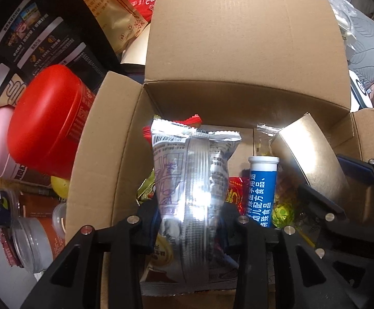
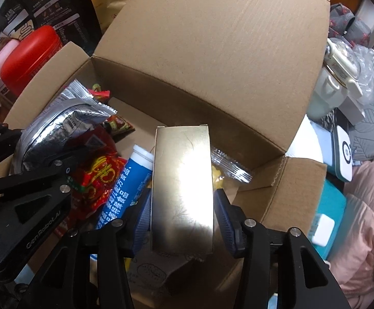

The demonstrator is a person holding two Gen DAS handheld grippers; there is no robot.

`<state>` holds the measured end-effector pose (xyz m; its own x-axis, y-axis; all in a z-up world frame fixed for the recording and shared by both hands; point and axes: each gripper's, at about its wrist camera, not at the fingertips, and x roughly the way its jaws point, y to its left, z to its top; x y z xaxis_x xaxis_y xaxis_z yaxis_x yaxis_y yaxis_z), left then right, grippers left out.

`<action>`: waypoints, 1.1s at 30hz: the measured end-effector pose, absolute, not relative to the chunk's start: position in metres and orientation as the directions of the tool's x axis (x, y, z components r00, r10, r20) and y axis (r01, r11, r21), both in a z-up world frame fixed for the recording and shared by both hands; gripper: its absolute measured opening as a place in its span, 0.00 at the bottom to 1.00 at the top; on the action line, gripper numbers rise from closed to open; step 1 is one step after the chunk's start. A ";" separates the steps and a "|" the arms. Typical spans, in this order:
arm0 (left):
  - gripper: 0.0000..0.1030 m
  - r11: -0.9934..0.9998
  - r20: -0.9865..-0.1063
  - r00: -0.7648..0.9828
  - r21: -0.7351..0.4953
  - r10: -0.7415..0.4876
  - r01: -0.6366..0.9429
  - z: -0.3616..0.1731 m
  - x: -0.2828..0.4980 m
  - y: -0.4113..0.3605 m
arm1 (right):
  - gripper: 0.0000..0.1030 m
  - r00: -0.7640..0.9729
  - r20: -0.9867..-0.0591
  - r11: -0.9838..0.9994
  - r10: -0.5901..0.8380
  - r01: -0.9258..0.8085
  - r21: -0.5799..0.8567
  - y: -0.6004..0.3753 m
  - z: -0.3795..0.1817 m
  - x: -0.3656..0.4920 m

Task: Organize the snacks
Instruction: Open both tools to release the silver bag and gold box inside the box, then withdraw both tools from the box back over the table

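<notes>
Left gripper (image 1: 189, 221) pinches a silver foil packet (image 1: 194, 180) upright inside the cardboard box (image 1: 238, 95); both pads press its sides. Right gripper (image 2: 183, 216) brackets a gold carton (image 2: 183, 185): the left pad sits at its edge, the right pad stands slightly clear, so contact cannot be confirmed. At 9 o'clock of the carton stands a blue tube (image 2: 133, 180) and a red packet (image 2: 99, 180). Beyond, at 12 o'clock, the box flap rises. Outside, at 10 o'clock, sits a red tin (image 1: 48, 118).
</notes>
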<state>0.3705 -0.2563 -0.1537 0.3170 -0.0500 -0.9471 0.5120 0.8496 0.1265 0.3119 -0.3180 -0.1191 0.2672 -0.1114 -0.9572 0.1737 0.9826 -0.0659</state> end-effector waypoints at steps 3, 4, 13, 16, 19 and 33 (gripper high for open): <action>0.49 0.851 -0.935 0.352 0.146 -0.048 0.504 -0.144 0.367 -0.257 | 0.54 0.282 -0.953 0.982 -0.114 0.176 -0.066 -0.318 -0.111 0.306; 0.60 0.852 -0.930 0.364 0.153 -0.048 0.501 -0.140 0.367 -0.257 | 0.56 0.285 -0.951 0.981 -0.119 0.180 -0.069 -0.319 -0.109 0.305; 0.70 0.868 -0.899 0.430 0.145 -0.084 0.474 -0.096 0.360 -0.248 | 0.59 0.349 -0.929 0.981 -0.123 0.182 -0.061 -0.326 -0.074 0.296; 0.70 0.880 -0.891 0.441 0.120 -0.109 0.459 -0.076 0.357 -0.242 | 0.59 0.387 -0.915 0.984 -0.113 0.170 -0.050 -0.324 -0.057 0.294; 0.70 0.894 -0.877 0.462 0.098 -0.129 0.437 -0.052 0.348 -0.234 | 0.59 0.432 -0.896 0.988 -0.101 0.151 -0.039 -0.320 -0.038 0.291; 0.70 0.934 -0.780 0.603 0.067 -0.170 0.350 0.045 0.282 -0.187 | 0.59 0.602 -0.798 0.999 -0.043 0.041 -0.023 -0.284 0.055 0.240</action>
